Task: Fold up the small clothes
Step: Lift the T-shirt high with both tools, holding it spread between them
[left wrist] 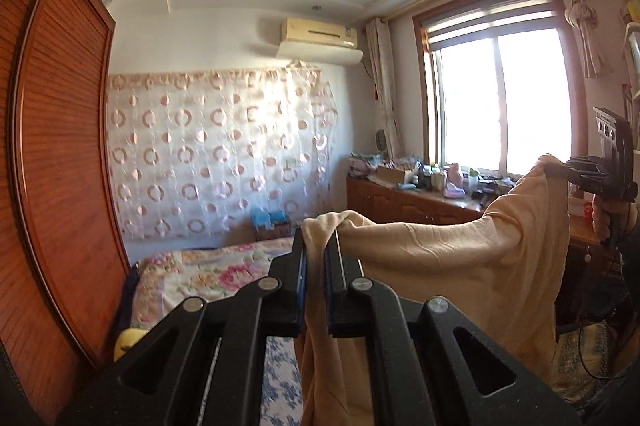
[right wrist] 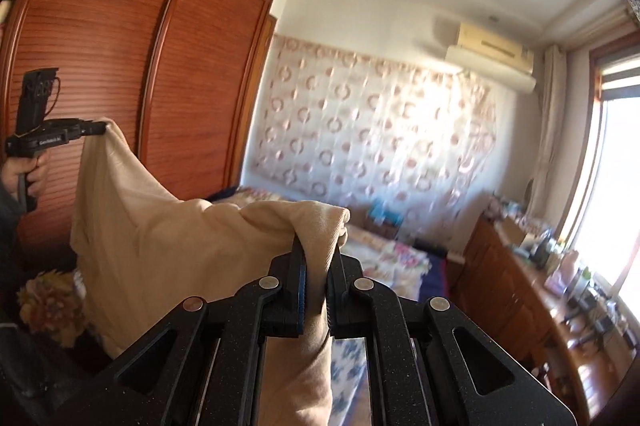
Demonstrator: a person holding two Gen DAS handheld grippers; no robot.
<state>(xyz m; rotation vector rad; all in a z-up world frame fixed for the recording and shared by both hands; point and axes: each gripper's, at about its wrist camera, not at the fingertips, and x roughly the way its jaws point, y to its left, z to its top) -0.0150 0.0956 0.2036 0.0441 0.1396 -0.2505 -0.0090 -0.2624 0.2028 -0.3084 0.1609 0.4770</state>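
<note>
Left gripper (left wrist: 316,258) pinches one top corner of the beige garment (left wrist: 460,266); right gripper (right wrist: 318,258) pinches the other. Both jaws are narrow, cloth bunched between the pads. The garment hangs in the air between them, its top edge sagging, long axis running gripper to gripper — neither nearer. The floral bed (left wrist: 208,270) lies below and ahead; wardrobe (right wrist: 120,66) and dresser (left wrist: 408,202) flank it, neither obstructing.
</note>
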